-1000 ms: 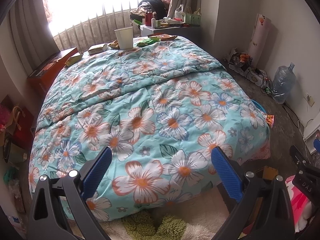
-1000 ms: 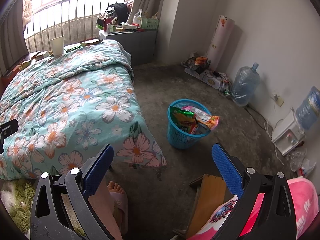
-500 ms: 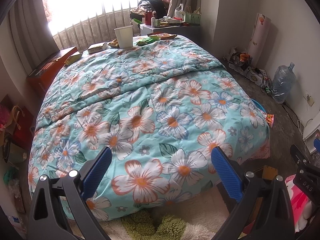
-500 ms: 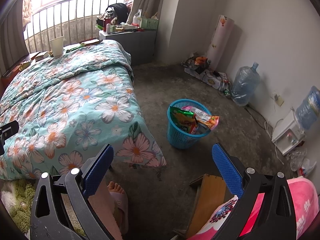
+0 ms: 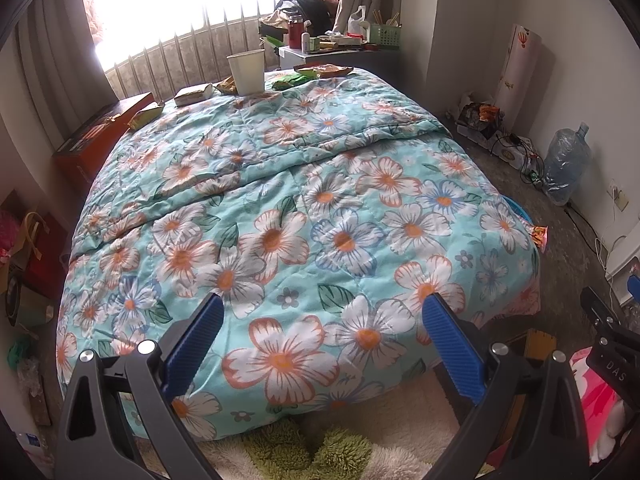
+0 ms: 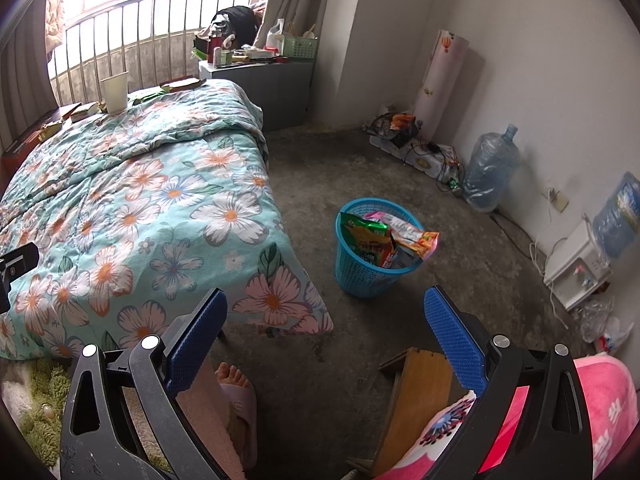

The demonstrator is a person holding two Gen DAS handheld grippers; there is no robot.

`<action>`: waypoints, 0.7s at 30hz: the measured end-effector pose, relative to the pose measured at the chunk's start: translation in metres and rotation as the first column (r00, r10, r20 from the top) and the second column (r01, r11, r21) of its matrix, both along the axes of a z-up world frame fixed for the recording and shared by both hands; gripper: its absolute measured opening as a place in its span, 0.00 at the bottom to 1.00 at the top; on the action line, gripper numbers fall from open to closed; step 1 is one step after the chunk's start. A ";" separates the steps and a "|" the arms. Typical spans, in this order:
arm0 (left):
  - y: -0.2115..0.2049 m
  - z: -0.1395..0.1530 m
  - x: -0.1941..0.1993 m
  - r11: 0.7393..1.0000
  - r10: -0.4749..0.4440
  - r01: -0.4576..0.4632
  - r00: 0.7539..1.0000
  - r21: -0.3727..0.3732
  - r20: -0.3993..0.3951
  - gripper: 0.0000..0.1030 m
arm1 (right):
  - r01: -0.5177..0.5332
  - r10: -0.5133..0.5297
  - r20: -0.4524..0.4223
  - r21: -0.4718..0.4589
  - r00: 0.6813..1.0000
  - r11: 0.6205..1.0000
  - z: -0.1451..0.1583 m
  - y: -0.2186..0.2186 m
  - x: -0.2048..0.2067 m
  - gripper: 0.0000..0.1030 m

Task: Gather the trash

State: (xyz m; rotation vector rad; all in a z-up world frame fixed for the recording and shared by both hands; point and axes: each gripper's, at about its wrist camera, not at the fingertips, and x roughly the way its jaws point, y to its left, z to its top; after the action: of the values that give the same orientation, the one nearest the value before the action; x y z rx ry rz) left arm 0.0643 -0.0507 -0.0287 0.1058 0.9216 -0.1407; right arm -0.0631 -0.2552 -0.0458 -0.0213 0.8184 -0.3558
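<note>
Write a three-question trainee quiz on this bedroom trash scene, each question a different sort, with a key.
1. True or false: the blue basket already holds snack wrappers.
2. Multiple choice: the paper cup stands A) on the floor B) at the far end of the bed C) in the basket.
3. Fill in: the left gripper and right gripper are both ____ and hold nothing.

Key: 1 true; 2 B; 3 open.

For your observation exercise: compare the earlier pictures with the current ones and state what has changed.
Nothing visibly changed: both hand-held grippers, left and right, hang open and empty, the paper cup stands on the bed, and the blue basket holds wrappers.
</note>
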 end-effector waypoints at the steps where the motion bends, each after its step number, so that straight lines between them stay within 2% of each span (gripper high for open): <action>1: 0.000 0.000 0.000 1.000 -0.001 0.001 1.000 0.000 -0.001 0.95 | 0.000 0.000 0.000 -0.001 1.000 1.000 0.000 0.000 0.000 0.92; 21: 0.000 -0.001 -0.001 1.000 -0.001 0.001 1.000 -0.001 -0.002 0.95 | -0.001 0.001 0.001 0.000 1.000 1.000 0.000 0.000 0.000 0.92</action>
State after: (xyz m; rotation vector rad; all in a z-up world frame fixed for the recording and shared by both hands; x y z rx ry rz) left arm 0.0634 -0.0507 -0.0293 0.1054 0.9232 -0.1417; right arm -0.0628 -0.2549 -0.0457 -0.0214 0.8177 -0.3553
